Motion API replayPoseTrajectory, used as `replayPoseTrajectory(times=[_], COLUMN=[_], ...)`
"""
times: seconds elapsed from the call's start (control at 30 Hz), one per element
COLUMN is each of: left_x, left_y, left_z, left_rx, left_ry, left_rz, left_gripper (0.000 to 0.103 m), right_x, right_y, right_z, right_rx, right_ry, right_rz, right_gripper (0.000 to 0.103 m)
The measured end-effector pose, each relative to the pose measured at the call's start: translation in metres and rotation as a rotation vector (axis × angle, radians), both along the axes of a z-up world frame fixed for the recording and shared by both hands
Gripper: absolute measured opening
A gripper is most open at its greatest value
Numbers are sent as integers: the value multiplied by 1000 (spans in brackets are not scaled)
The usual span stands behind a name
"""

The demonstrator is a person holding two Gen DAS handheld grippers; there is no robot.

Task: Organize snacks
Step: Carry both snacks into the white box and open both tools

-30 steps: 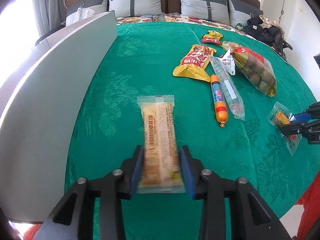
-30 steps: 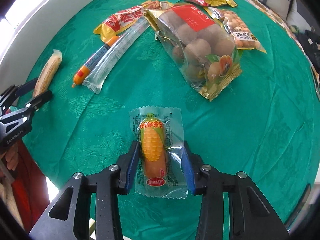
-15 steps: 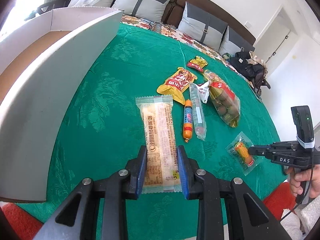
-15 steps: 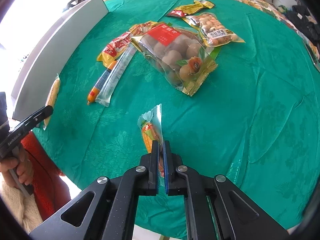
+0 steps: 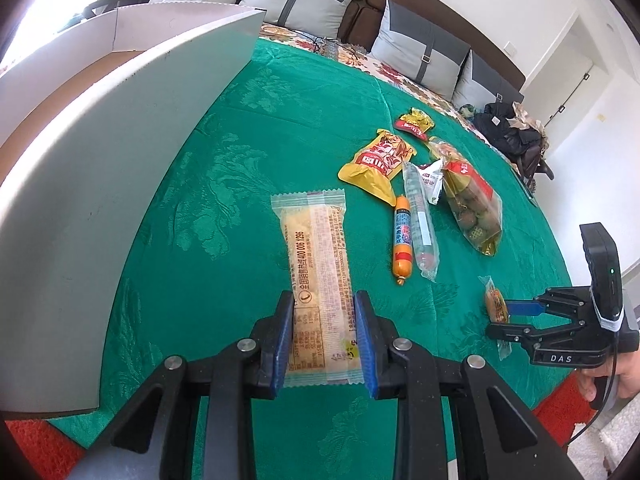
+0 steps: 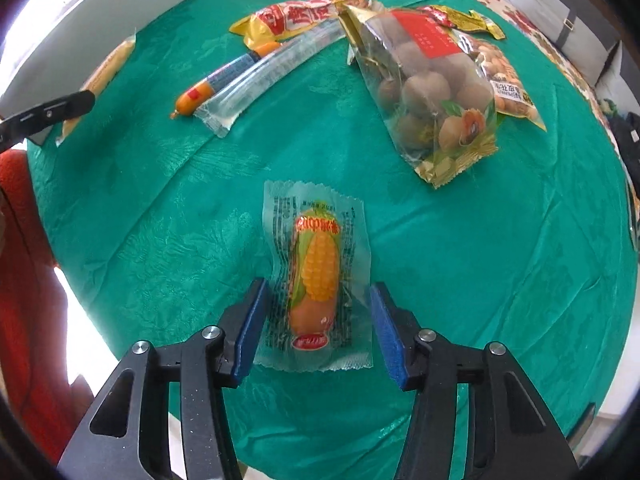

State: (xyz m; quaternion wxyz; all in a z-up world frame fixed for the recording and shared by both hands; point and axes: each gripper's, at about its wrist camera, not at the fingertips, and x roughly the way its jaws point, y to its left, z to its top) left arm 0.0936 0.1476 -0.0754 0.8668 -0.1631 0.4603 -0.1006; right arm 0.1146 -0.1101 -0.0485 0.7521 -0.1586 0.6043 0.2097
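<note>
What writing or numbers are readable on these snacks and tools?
"400 006 1296": long cake bar wrapper.
"DAS": body of the right gripper.
Chinese print on the corn sausage packet, yellow bag and longan bag: too blurred to read.

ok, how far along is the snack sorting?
Done: no snack shows in the visible part of the white box. In hand: left gripper shut on the long wrapped bar; right gripper open around the corn packet, not gripping. Left: sausage, clear tube, yellow bag, longan bag, peanut bag, small red packet, all on the green cloth.
</note>
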Motion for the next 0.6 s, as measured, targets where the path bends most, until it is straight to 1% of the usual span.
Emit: replayPoseTrajectory(times=[0.03,0.13,0.23,0.3,0.33,0.4,0.47,0.5,0.53,0.6], left_x=[-1,-4,-4,-5,-5,-10,-17,-20,-21,-20], left_y=[-1,1,1,1,2,8,26,38,53,88], left_z=[1,4,5,8,11,28,57,73,89,115], left_rx=[5,4,-16,-45,-78,-167,-248,-252,-230,-157], left_ry=[-4,-15,-12,-2,9,1,-44,-73,-101,-135], left_rz=[-2,1,0,-1,3,5,17,32,56,128], left_gripper=[29,29,29,29,28,29,29,29,29,29], right_x=[5,10,13,12,12,12,16,20,22,35], right_y=[-4,-11,-24,-31,-35,-39,-33,-22,-5,35], right_z=[1,4,13,17,19,29,51,67,86,123], right_rx=[8,39,152,184,203,279,372,417,466,557], right_ry=[15,48,70,69,75,88,87,79,70,50], right_rz=[-30,-57,-126,-157,-173,-210,-224,-212,-190,-127], right_gripper=[41,38,36,36,36,36,36,36,36,36])
